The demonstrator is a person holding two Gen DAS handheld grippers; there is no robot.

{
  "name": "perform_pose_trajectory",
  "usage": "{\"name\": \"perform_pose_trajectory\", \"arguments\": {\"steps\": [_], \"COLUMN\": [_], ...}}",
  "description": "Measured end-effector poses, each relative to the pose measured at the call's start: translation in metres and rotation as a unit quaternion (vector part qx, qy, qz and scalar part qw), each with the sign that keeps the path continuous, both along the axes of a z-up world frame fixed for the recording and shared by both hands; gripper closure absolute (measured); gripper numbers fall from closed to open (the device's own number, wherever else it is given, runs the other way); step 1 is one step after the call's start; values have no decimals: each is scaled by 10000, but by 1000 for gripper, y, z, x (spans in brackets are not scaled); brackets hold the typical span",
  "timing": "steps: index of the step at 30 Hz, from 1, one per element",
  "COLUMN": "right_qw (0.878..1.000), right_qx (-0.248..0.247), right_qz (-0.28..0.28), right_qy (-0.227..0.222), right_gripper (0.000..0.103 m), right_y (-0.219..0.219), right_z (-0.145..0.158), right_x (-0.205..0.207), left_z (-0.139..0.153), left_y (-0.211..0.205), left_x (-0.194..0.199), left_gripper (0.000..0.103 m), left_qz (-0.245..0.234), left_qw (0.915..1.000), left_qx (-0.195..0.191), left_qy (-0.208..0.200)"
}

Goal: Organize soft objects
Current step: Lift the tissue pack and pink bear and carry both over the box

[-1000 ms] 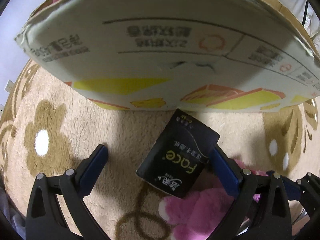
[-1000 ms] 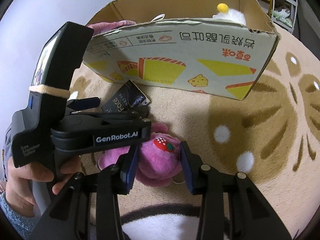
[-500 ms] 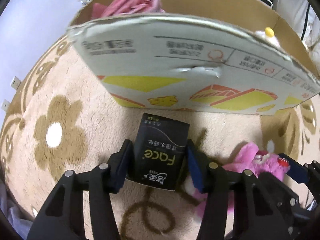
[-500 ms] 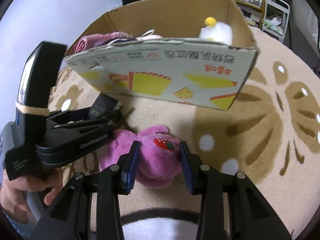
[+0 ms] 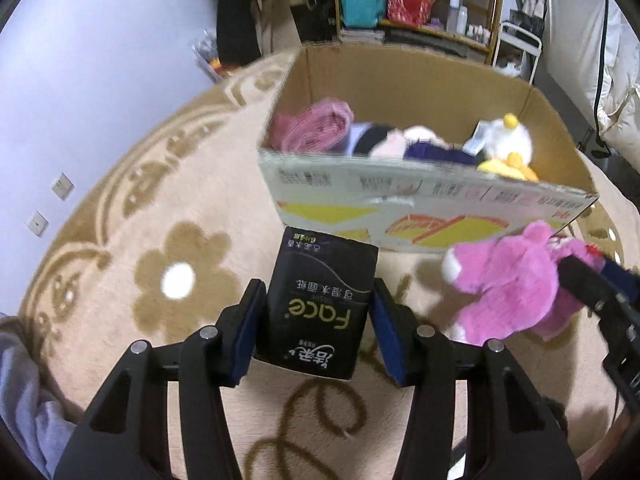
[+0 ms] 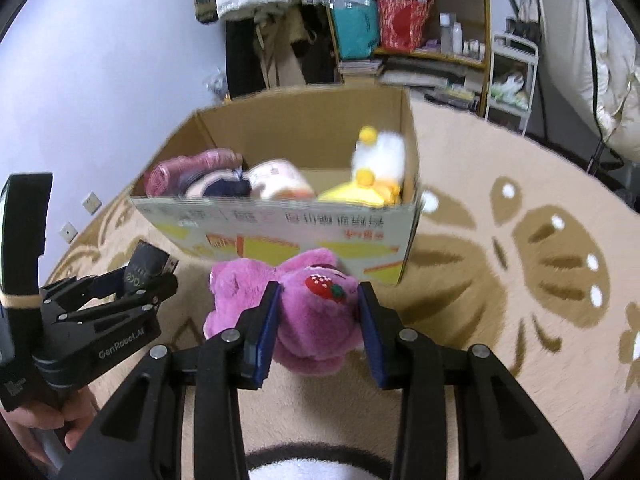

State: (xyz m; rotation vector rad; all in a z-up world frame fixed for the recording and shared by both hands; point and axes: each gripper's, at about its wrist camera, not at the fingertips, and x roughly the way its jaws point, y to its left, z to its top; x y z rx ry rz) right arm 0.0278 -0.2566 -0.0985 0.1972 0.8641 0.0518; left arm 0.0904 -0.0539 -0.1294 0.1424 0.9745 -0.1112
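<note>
My left gripper [image 5: 316, 320] is shut on a black tissue pack [image 5: 320, 300] and holds it above the rug, just before the cardboard box [image 5: 400, 208]. My right gripper [image 6: 318, 312] is shut on a pink plush bear [image 6: 308, 312] with a strawberry patch, also lifted before the box [image 6: 280, 232]. The bear shows at the right of the left wrist view [image 5: 512, 280]. The left gripper with the pack shows at the left of the right wrist view [image 6: 132, 280]. The box holds a pink cloth [image 5: 316, 124], a white and yellow duck plush [image 6: 376, 172] and other soft things.
A beige rug [image 5: 160, 220] with brown flower patterns covers the floor. A shelf [image 6: 420, 12] with bags and bottles stands behind the box. A white wall [image 5: 80, 60] is at the left, white bedding [image 6: 612, 60] at the right.
My left gripper closed on the tissue pack and lifted it. Both grippers rose with their loads, so the inside of the box has come into view.
</note>
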Motion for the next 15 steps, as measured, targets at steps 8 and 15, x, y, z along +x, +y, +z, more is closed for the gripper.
{"name": "perform_pose_trajectory", "arguments": {"steps": [8, 15], "right_qw": [9983, 9953], "right_qx": [-199, -228], "right_qz": [-122, -197], "right_qy": [-535, -916], "right_gripper": [63, 63], "right_y": [4, 2], "right_z": [41, 73], "right_x": [-17, -24], "left_z": [38, 78], "left_y": [13, 13], "left_x": [-15, -26], "left_gripper": [52, 52], "left_qz": [-9, 2], "left_qw": [9986, 9948], "left_qx": [-50, -145], "left_qy": [-534, -1008]}}
